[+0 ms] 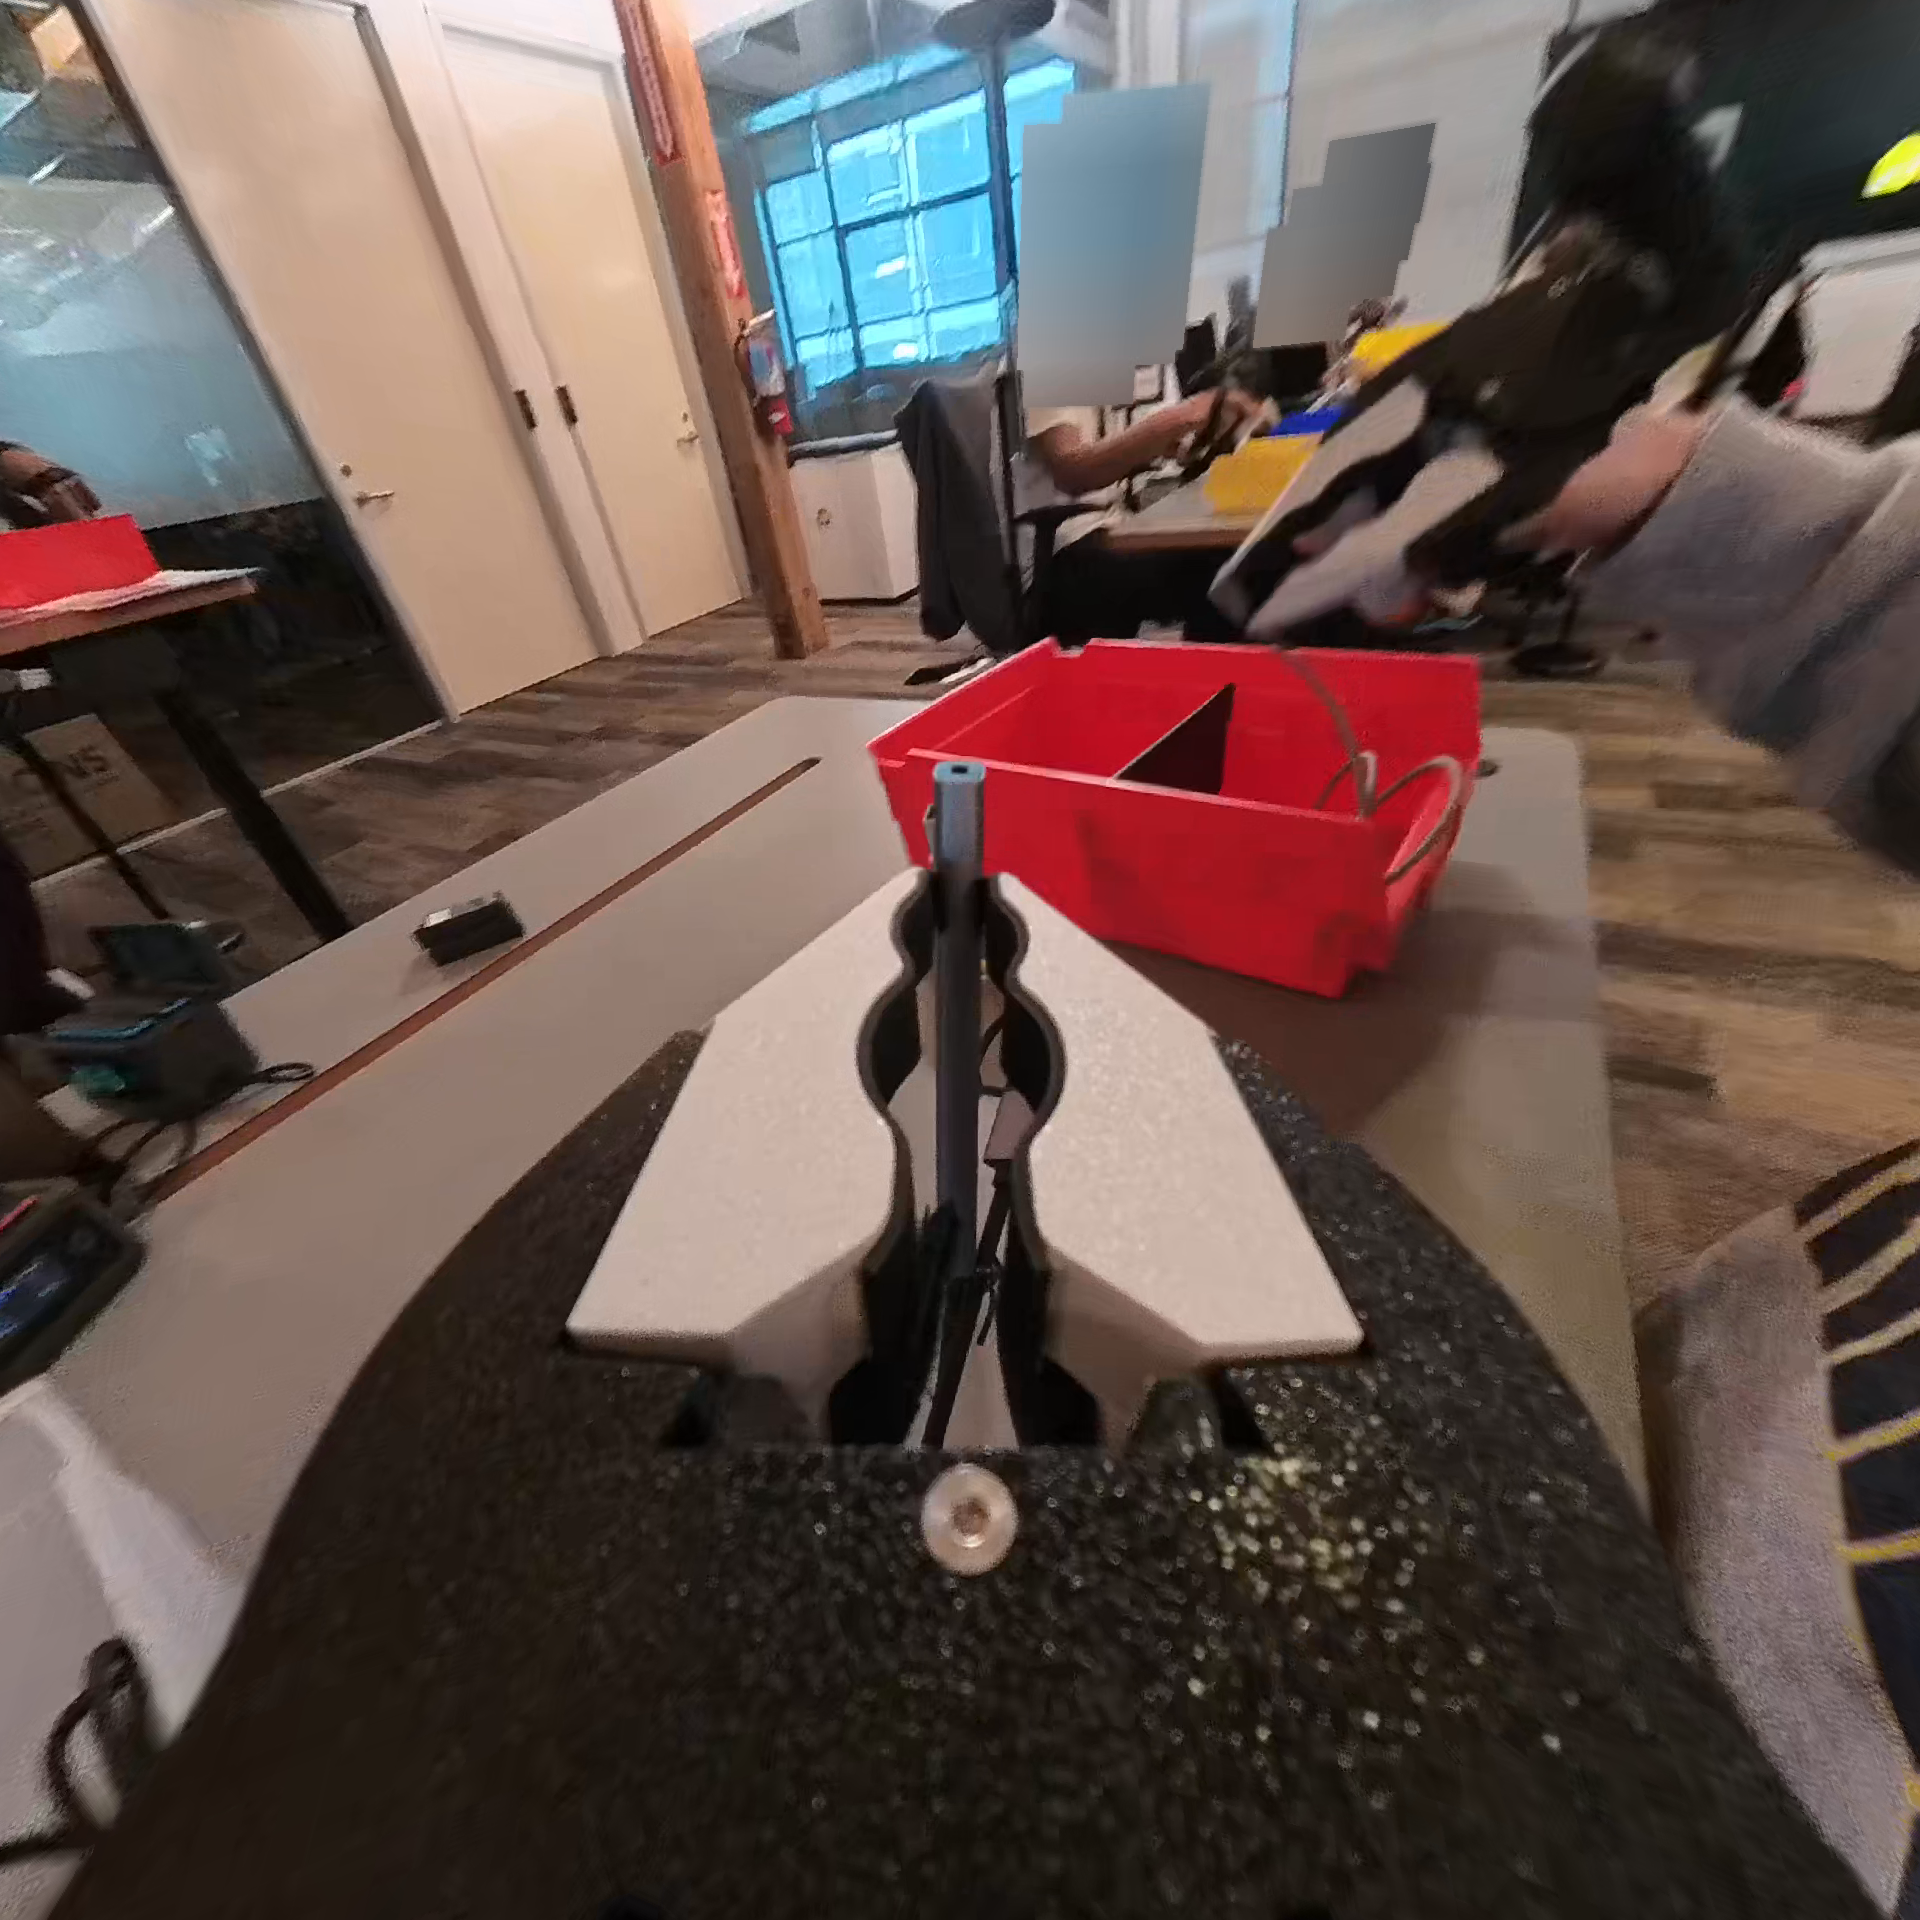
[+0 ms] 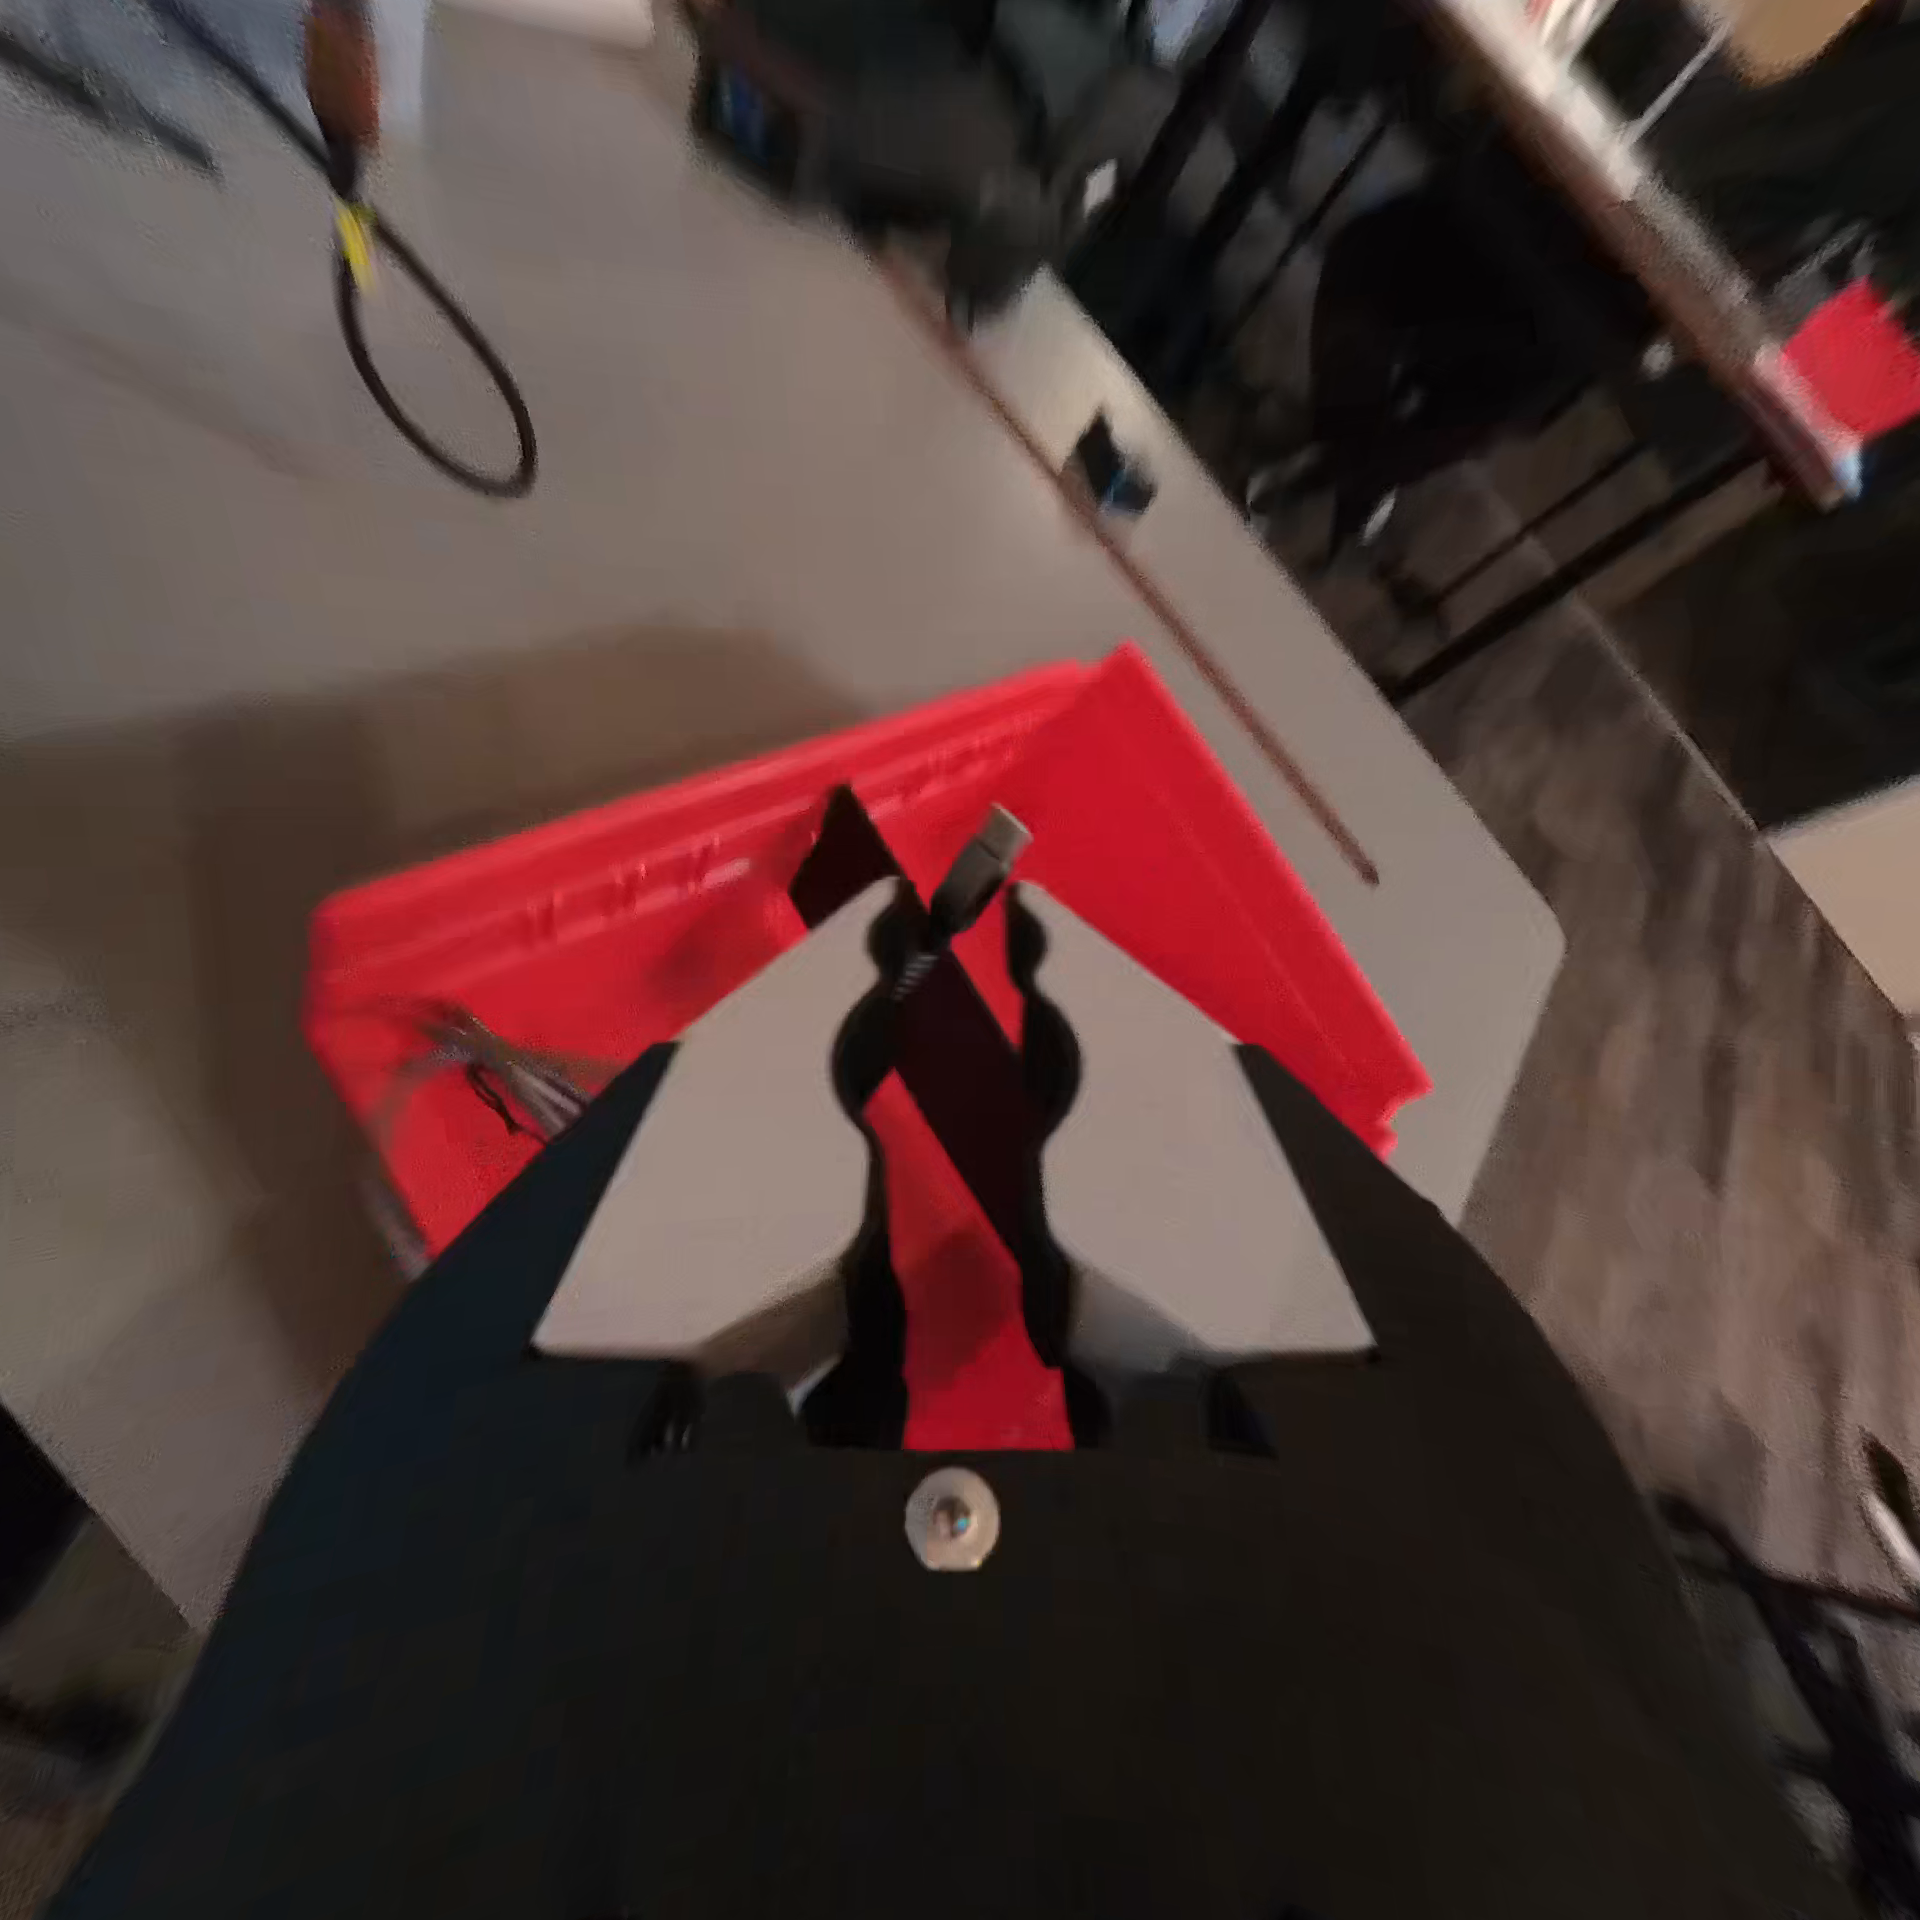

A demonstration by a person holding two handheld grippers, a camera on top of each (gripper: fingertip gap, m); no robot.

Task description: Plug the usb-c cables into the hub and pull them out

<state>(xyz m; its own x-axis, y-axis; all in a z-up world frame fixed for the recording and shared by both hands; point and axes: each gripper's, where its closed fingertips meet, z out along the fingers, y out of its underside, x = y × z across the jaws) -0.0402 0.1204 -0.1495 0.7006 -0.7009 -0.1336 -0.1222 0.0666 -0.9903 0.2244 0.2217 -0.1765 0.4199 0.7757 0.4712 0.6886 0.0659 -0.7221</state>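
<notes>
Left gripper (image 1: 958,894): clamped on the hub (image 1: 954,935), a slim grey bar standing upright between its fingers, port end up.
Right gripper (image 2: 956,904): closed on a cable (image 2: 961,894) just behind the plug, which pokes out past the fingertips; blurred, held above the bin (image 2: 1195,831).
Bin: red, on the grey table (image 1: 644,831), black divider (image 1: 1184,743) inside, more cable loops (image 1: 1403,800) in its right compartment.
Hub and plug: apart.

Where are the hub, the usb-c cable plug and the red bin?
hub (image 1: 956,831): left wrist view, on its upper edge above the left gripper's tips.
usb-c cable plug (image 2: 1000,840): right wrist view, on its metal tip.
red bin (image 1: 1164,873): left wrist view, on its near wall.
</notes>
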